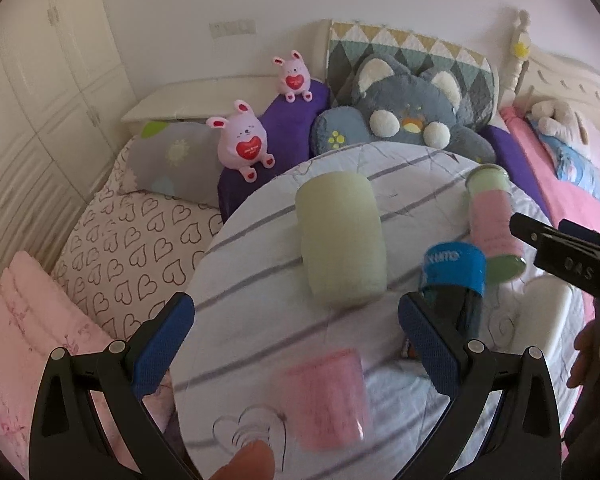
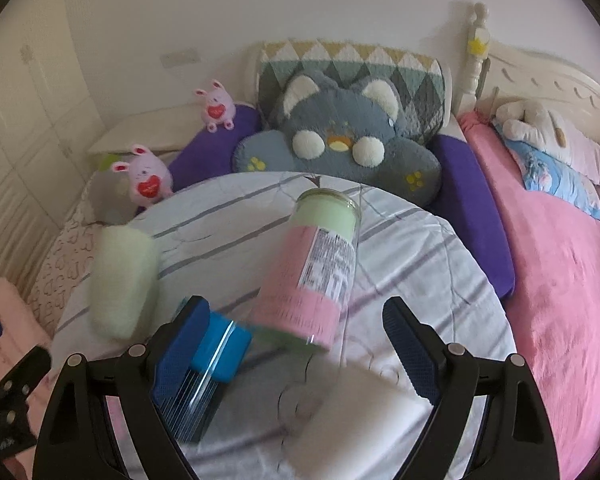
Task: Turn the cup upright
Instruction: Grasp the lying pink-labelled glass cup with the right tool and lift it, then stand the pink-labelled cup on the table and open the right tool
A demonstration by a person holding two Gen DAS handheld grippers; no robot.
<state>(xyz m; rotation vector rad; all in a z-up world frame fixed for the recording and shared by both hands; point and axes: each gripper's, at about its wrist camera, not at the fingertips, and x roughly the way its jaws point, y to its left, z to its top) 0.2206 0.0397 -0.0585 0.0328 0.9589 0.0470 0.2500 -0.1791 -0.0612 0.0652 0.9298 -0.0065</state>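
Right wrist view: right tongs point(image 2: 294, 338) spread wide, gripping nothing; pink-labelled jar point(image 2: 312, 264) lies between them, pale green filling inside. Left tongs point(image 1: 296, 330) likewise released, pale green cup point(image 1: 340, 236) lying just ahead.

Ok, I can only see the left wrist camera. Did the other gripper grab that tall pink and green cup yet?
Observer: No. The right gripper is open; the tall cup sits between its fingers, unpinched.
Operator: Is the cup standing up?
Observer: No, it lies on its side on the striped table.
Operator: What's on the side I can't see?
Observer: A white label with black print.
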